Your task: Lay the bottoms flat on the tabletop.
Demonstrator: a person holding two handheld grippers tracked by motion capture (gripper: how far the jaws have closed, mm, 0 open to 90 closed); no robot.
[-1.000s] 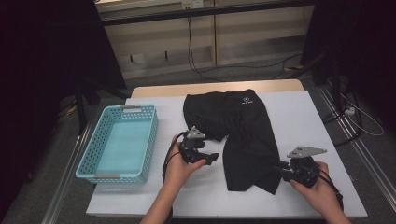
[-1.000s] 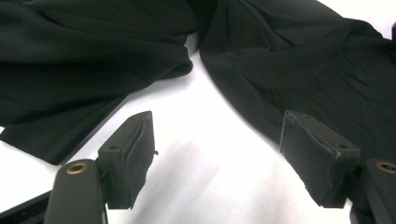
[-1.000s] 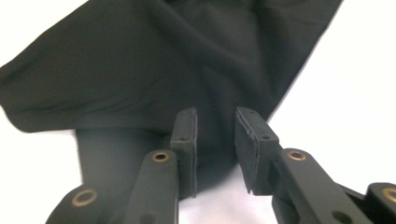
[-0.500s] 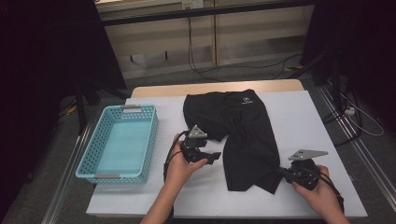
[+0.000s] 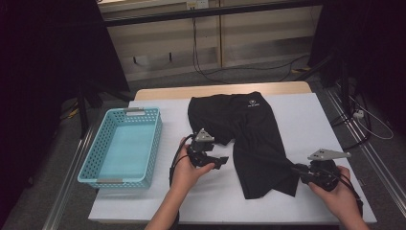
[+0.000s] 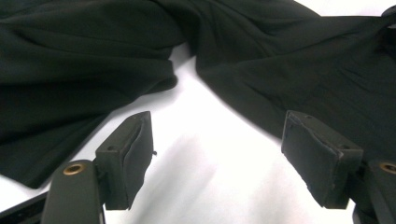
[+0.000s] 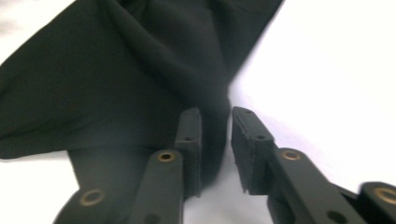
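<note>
Black shorts (image 5: 249, 129) lie spread on the white table (image 5: 306, 120), waistband far, legs toward me. My left gripper (image 5: 222, 160) (image 6: 217, 154) is open, low over bare white table in the gap between the two legs, touching nothing. My right gripper (image 5: 299, 171) (image 7: 215, 135) is at the right leg's hem corner, which is drawn out to a point toward it. Its jaws have just been opening and stand narrowly apart with the cloth's edge (image 7: 212, 116) between the pads.
A turquoise mesh basket (image 5: 153, 139) stands at the table's left side with nothing in it. Bare white table lies right of the shorts and along the near edge. Dark stands and cables surround the table on the floor.
My right gripper has shifted a little to the right, and the shorts' right hem corner has stretched out after it. The left hand has kept still.
</note>
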